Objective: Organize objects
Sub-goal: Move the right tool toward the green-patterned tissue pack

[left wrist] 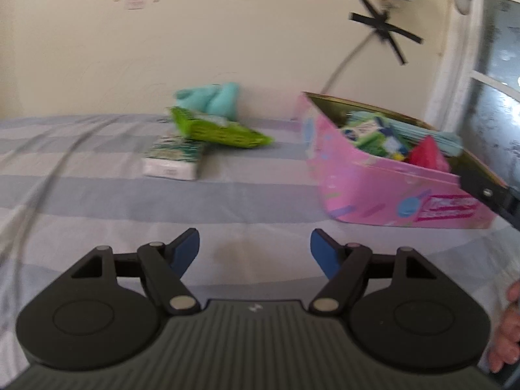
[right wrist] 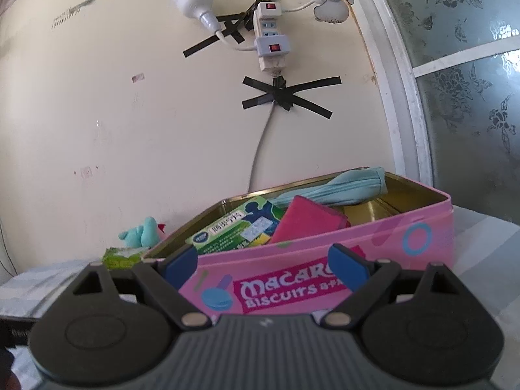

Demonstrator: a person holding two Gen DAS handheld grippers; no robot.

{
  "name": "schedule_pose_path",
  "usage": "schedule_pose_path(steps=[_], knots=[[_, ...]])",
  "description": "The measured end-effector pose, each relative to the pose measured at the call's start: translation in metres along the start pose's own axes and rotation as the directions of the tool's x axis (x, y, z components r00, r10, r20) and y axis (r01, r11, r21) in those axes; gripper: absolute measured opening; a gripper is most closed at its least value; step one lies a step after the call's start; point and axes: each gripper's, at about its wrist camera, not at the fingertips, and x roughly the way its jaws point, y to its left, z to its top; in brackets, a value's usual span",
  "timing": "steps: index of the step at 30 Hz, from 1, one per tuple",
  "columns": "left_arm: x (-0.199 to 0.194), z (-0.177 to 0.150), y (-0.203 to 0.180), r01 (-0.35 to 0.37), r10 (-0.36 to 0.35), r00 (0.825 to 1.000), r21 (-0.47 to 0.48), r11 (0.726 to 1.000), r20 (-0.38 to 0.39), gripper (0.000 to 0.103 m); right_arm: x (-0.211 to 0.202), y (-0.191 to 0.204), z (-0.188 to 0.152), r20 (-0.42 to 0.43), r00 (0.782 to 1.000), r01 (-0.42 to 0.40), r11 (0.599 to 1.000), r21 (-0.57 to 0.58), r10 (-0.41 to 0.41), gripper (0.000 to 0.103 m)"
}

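Observation:
A pink biscuit tin [left wrist: 383, 191] stands open on the striped bed at the right. It holds a green box [right wrist: 234, 230], a red pouch [right wrist: 308, 224] and a teal zip case [right wrist: 341, 188]. Left of it lie a white-and-green tissue pack [left wrist: 172, 159], a green packet [left wrist: 221, 131] and a teal plush toy [left wrist: 211, 99]. My left gripper [left wrist: 255, 250] hovers open over bare sheet, short of these things, with nothing between its fingers. My right gripper [right wrist: 264, 266] is open, its fingertips right at the front wall of the tin [right wrist: 406, 253]. One of its fingers [left wrist: 487, 195] shows at the tin's near corner.
The bed meets a cream wall with a taped power strip [right wrist: 269, 32] and a cable [right wrist: 260, 149] running down behind the tin. A frosted window [right wrist: 471, 81] stands at the right. A person's hand [left wrist: 508, 325] shows at the right edge. A dark object [right wrist: 14, 330] lies low left.

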Motion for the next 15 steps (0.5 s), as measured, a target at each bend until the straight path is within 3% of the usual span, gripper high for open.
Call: schedule_pose_path(steps=[7,15], knots=[[-0.013,0.012,0.046,-0.129,0.129,0.991,0.014,0.992,0.019,0.077,-0.011,0.038,0.004,-0.003,0.994,-0.11,0.991,-0.078,0.11,0.09],[-0.009,0.023,0.106,-0.254,0.254,0.967,-0.031,0.967,0.0,0.077,-0.007,0.114,0.0,-0.098,0.949,-0.314,0.923,-0.224,0.299,0.09]])
